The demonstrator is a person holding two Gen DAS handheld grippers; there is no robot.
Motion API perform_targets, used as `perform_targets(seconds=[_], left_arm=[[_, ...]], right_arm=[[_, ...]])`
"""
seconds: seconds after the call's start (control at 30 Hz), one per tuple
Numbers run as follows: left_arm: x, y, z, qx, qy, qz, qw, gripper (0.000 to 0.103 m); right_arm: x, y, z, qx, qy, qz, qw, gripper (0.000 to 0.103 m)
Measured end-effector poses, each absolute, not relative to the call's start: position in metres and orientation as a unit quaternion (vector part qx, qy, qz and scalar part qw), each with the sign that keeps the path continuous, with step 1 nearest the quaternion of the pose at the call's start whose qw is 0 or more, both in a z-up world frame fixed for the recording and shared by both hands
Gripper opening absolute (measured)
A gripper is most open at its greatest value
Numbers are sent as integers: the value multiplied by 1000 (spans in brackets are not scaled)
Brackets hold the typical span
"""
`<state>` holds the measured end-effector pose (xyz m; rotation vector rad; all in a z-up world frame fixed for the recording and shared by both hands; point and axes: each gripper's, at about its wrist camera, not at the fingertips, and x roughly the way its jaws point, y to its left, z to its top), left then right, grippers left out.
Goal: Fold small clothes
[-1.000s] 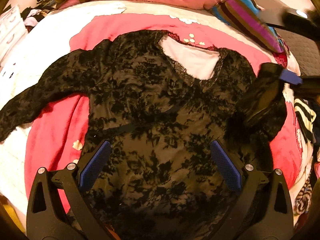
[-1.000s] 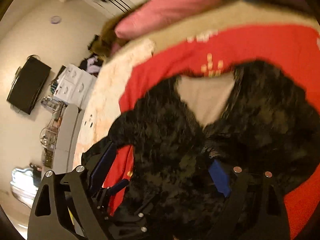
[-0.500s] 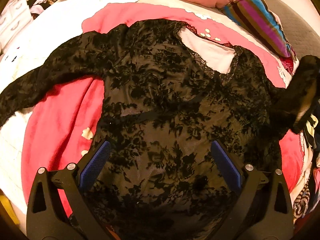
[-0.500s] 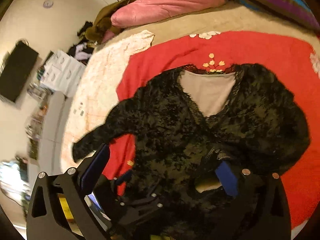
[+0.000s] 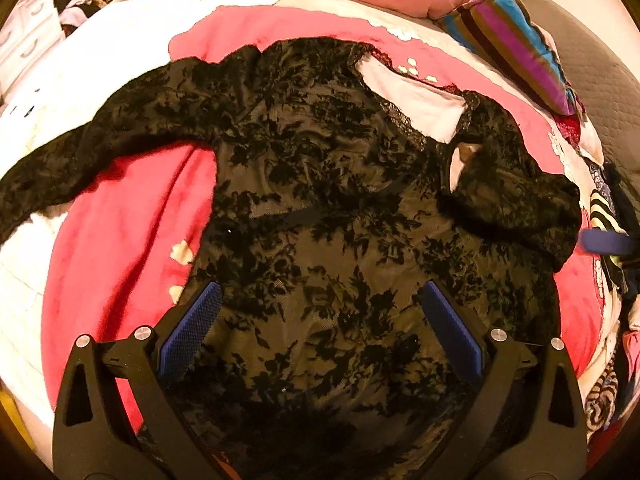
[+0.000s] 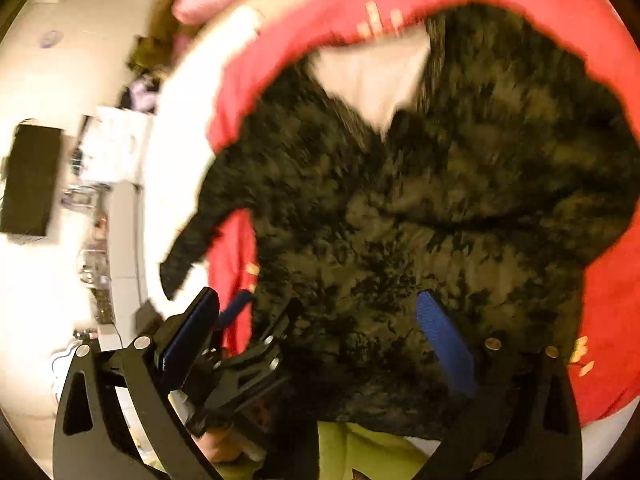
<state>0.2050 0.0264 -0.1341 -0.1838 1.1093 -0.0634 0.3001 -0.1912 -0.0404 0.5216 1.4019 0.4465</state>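
Black lace top spread on the bed, one sleeve folded in.

Nearest, the left claw (image 5: 320,332) hangs spread over the top (image 5: 320,208), gripping nothing; the right claw (image 6: 320,336) has just been opening, nothing between its jaws. The top lies mid-bed on a red blanket (image 5: 120,248), far sleeve (image 5: 80,156) reaching toward the left edge. Risk: slippery lace lets the folded sleeve (image 5: 516,200) slide open, or snags a pad.

The right sleeve (image 5: 516,196), held up by the right gripper (image 6: 320,336) a second ago, has been released and now lies folded across the blouse (image 5: 320,208); the jaws have been opened wide.
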Motion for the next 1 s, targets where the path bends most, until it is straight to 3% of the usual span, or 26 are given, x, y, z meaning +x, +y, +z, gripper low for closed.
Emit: perform_targets(seconds=[0.2,0.4,0.57,0.63,0.7,0.77,1.0], left_arm=[[227,13,-126,-83,518,-46,850,94],[279,-36,-122,-81,520,-102,844,94],[324,-69,-154,-103,563,-109,812,94],[332,-79,-165,-118,573,-125,802,82],[333,-88,-170,-125,574,-140,797,31],[332,-95,-169,-122,573,-144,798,2],[331,-83,-100,-145,485,-197,839,0]], right_arm=[[281,-243,5,173,556,147,799,99],[268,-297,-20,139,556,52,818,99],[255,-332,-36,180,557,25,810,99],[252,-339,-41,193,559,17,806,99],[250,-342,-43,196,560,12,805,99],[251,-343,-46,196,563,10,803,99],[259,-338,-51,204,557,15,805,99]])
